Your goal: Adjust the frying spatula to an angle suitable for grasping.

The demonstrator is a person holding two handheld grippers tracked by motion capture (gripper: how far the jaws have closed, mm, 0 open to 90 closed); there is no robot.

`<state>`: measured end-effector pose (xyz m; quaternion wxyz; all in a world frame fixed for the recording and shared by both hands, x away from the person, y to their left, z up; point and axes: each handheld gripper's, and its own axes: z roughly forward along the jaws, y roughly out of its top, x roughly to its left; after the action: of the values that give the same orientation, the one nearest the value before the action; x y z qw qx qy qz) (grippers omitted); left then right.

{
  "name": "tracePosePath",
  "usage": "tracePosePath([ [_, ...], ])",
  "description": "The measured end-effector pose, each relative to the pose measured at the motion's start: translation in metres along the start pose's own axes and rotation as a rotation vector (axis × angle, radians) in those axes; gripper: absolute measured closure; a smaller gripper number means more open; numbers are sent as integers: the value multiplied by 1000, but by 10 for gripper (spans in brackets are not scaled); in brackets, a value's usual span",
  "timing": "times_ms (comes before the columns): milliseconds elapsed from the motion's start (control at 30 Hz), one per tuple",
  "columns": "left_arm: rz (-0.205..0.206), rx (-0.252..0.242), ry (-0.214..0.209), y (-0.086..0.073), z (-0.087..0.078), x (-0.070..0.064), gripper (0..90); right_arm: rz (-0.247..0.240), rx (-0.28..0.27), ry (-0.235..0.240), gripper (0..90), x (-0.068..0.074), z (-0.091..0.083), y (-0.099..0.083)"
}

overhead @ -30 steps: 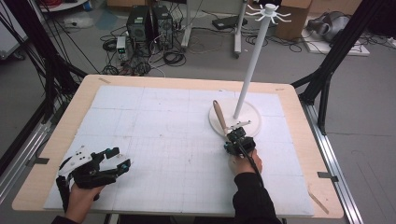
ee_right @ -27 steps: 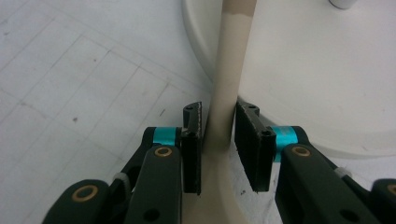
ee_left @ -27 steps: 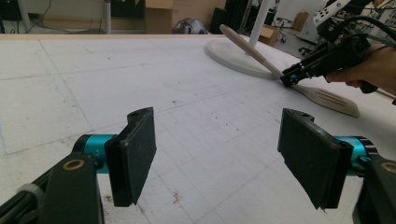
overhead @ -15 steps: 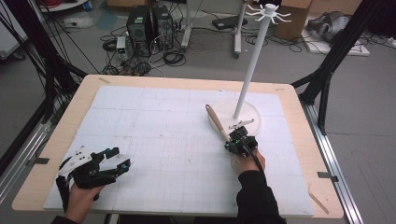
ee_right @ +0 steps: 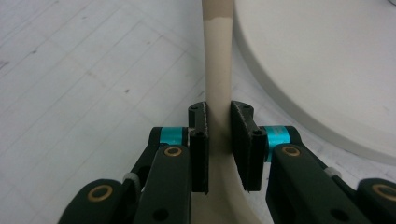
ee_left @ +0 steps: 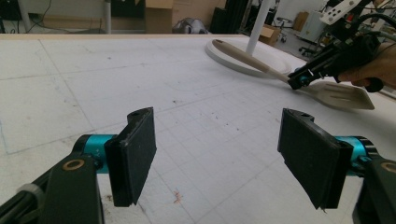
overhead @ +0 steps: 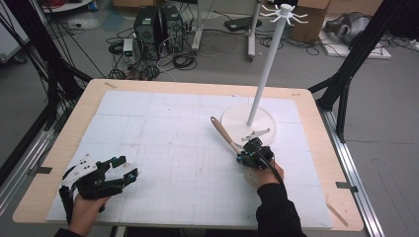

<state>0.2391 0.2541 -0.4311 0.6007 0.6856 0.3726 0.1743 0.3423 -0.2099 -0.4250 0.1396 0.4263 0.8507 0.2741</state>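
Beige silicone and a wooden handle end make up the spatula [overhead: 225, 134], which lies right of the table's centre, its handle pointing toward the far left corner and its blade toward the near edge. The right tool [overhead: 248, 154] is clamped on the spatula's neck; in the right gripper view both black pads [ee_right: 200, 140] press the beige shaft from either side. In the left gripper view the blade [ee_left: 338, 94] sits low over the white gridded mat [overhead: 163, 123], though contact with it cannot be determined. The round white base [overhead: 236, 121] of the hook stand lies just beside the spatula, toward the right edge of the table, with the white pole [overhead: 267, 64] upright on it. The left tool [overhead: 121, 170] rests near the near left corner, jaws set wide apart with nothing between them.
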Motion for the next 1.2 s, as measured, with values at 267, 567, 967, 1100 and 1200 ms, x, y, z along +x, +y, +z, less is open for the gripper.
tracePosePath([
  [267,2,0,0,0,0,0,281,-33,-33,91,777,7,-12,-7],
  [567,2,6,0,0,1,-1,282,-97,-43,180,777,23,-29,-27],
  [967,3,8,3,-1,1,-1,282,-145,-11,254,776,37,-37,-42],
  [1100,4,8,3,-1,1,-1,282,-150,-5,274,776,41,-37,-44],
  [1200,4,10,3,-1,1,-1,281,-159,-3,296,776,43,-37,-46],
])
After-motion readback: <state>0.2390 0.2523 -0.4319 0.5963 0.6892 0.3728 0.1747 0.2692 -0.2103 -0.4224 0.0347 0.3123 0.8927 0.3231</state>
